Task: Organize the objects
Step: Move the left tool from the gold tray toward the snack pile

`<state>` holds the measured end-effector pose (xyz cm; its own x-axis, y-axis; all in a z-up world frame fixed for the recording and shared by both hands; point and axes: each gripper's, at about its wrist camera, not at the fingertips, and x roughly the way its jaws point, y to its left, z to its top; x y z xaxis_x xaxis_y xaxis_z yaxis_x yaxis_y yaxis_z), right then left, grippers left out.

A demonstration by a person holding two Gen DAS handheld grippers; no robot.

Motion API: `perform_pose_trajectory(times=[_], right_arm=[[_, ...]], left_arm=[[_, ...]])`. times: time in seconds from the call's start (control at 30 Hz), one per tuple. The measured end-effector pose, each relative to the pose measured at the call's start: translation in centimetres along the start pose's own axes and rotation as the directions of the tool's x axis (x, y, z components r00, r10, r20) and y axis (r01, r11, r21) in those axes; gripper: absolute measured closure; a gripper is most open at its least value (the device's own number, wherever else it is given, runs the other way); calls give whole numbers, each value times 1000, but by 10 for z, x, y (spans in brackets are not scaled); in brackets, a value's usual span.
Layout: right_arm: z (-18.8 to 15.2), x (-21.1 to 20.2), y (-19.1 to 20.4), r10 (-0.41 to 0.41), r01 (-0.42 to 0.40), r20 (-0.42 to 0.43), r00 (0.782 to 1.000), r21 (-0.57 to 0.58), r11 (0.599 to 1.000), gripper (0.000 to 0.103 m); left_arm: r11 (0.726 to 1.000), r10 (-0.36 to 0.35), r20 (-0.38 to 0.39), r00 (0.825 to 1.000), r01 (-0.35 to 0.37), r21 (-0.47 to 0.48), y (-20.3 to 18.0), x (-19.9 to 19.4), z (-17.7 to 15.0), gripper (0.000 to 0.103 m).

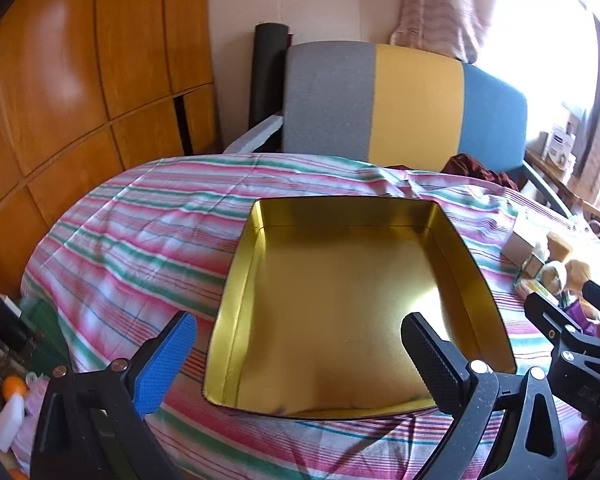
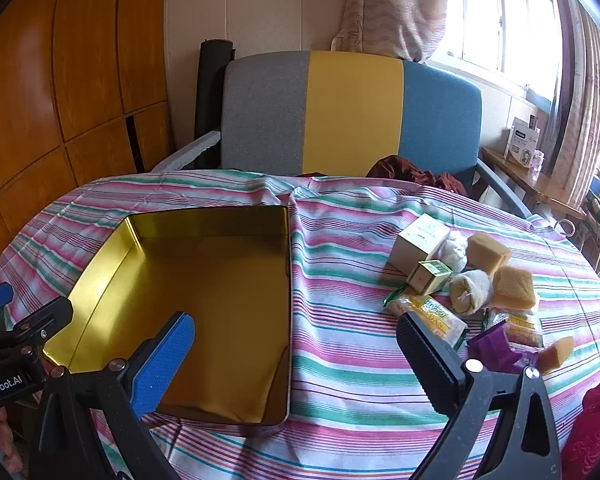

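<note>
L gripper [image 1: 300, 344] – tilted down, jaws wide | R gripper [image 2: 296, 344] – same

Your left gripper [image 1: 300, 354] had a black, matte, slightly speckled frame with triangular cut-outs in each arm. Its two fingers did not match: one wore a bright blue pad [image 1: 168, 362] with a fine dotted texture, the other a black ribbed pad [image 1: 432, 360]. Round silver pivot pins sat at the base of each finger.

Your right gripper [image 2: 296, 354] was built the same way, with a blue textured pad [image 2: 164, 362] on one finger, a black ribbed pad [image 2: 428, 364] on the other, and silver pins at the joints. In the right wrist view, white lettering ending in "Robot.AI" ran along the side of your left gripper's black body.
</note>
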<state>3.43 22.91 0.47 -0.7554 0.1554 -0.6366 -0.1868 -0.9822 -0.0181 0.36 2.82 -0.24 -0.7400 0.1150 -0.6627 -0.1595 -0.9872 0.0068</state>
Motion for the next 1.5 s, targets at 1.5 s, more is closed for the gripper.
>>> perform_pose_trajectory(times=[1.5], right_arm=[[20,3,-192,-263,261,6,965,127,957,0]], left_arm=[[914,-353,-84,932,362,183,-133,25,45,0]])
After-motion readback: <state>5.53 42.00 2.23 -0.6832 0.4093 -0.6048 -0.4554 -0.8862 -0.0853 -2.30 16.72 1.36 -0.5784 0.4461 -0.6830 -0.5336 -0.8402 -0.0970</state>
